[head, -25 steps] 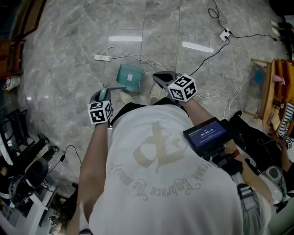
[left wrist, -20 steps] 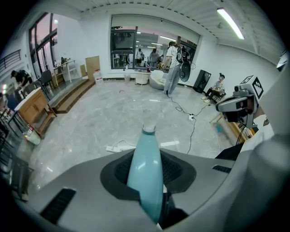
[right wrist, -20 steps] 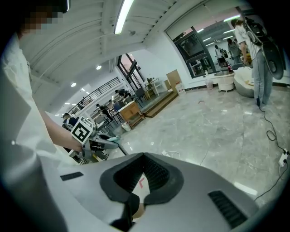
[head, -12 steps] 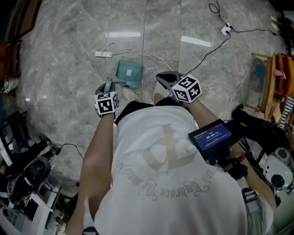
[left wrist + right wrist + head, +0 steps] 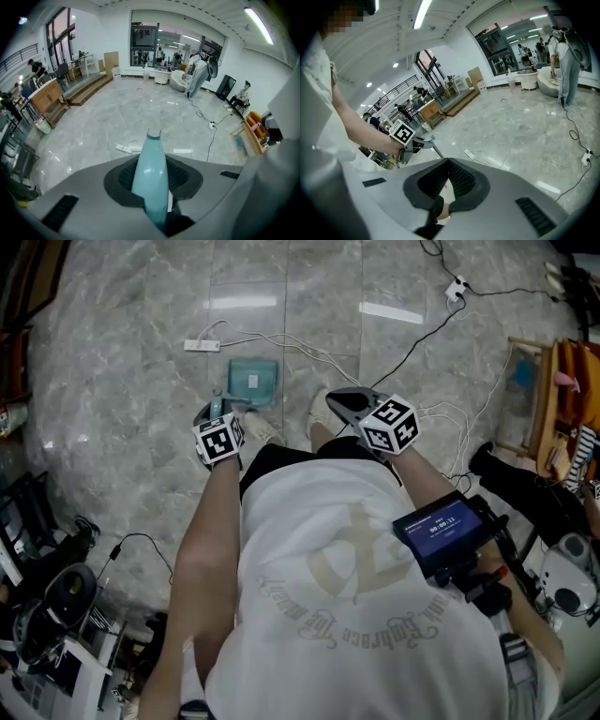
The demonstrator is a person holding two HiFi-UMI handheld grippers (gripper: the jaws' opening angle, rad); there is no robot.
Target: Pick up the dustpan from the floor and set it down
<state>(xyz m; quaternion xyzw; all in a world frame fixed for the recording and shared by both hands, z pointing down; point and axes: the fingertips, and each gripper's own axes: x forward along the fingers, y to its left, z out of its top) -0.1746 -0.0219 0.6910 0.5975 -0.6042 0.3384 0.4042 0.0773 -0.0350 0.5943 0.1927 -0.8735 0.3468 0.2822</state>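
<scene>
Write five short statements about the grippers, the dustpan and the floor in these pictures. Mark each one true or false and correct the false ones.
1. The left gripper is shut on the dustpan's teal handle. True.
2. The right gripper holds a broom. False: nothing is between its fingers.
3. A white power strip lies on the floor beyond the dustpan's pan. True.
4. The floor is carpeted. False: it is glossy, marble-patterned tile.
5. The pan is red. False: it is teal, like the handle.
</scene>
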